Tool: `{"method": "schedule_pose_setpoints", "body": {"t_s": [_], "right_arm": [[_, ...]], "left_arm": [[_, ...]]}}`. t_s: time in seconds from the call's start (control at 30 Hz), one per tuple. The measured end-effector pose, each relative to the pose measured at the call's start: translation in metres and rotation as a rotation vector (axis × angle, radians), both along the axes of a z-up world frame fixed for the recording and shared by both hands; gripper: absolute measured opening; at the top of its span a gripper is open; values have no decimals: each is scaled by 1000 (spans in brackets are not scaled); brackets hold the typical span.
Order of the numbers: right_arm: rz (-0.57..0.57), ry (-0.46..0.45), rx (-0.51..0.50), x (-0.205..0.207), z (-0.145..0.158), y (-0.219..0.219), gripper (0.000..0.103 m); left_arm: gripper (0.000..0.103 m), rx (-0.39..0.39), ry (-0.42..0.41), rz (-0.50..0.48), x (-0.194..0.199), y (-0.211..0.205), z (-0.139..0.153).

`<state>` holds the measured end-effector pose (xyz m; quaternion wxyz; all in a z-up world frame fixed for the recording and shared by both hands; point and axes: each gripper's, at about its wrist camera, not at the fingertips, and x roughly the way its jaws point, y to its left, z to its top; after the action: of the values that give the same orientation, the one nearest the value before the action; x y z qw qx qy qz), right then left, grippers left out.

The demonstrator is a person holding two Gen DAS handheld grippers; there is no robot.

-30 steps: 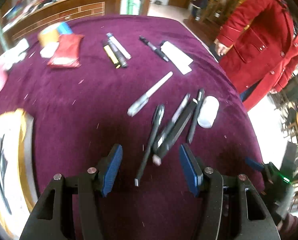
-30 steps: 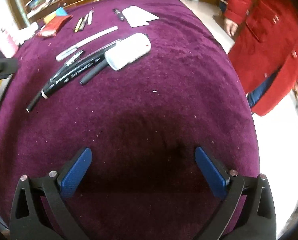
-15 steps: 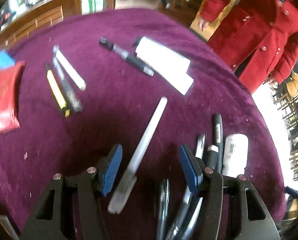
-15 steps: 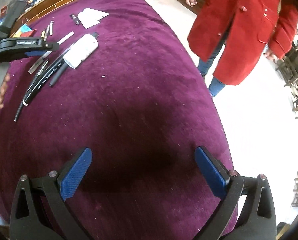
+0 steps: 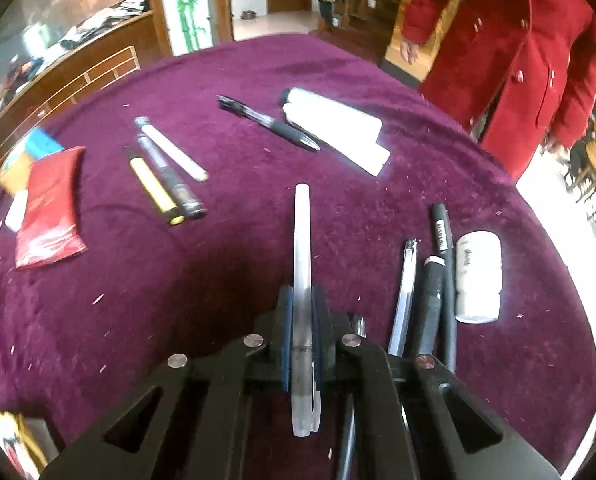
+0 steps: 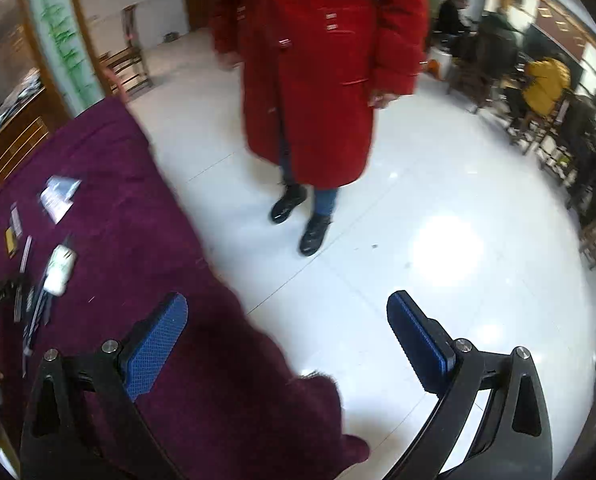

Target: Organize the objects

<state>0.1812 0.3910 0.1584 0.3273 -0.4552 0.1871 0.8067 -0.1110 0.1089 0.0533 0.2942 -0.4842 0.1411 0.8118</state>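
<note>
My left gripper is shut on a long translucent white pen that points away along the purple tablecloth. To its right lie several dark pens in a bunch beside a small white bottle. Further off rest a black pen, white boxes, and a yellow pen with two other pens. My right gripper stands open with nothing between its fingers, over the table's corner and the white floor; the white bottle shows blurred at its left.
A red pouch and a blue and yellow roll lie at the far left. A person in a red coat stands on the floor close to the table's edge. Chairs and seated people fill the far right.
My left gripper has closed on the white pen that lay between its fingers. The right gripper has risen and swung right, from over the cloth to the table's corner and floor.
</note>
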Motion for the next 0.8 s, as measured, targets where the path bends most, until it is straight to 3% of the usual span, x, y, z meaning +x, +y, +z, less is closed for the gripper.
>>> {"method": "schedule_pose_setpoints", "body": {"t_s": [0.47, 0.8], "right_arm": [[244, -13, -130, -47, -29, -61, 101], [350, 6, -188, -63, -39, -77, 101]], "left_arm": [[6, 233, 42, 190, 85, -110, 85], [6, 270, 4, 301, 123, -126, 91]]}}
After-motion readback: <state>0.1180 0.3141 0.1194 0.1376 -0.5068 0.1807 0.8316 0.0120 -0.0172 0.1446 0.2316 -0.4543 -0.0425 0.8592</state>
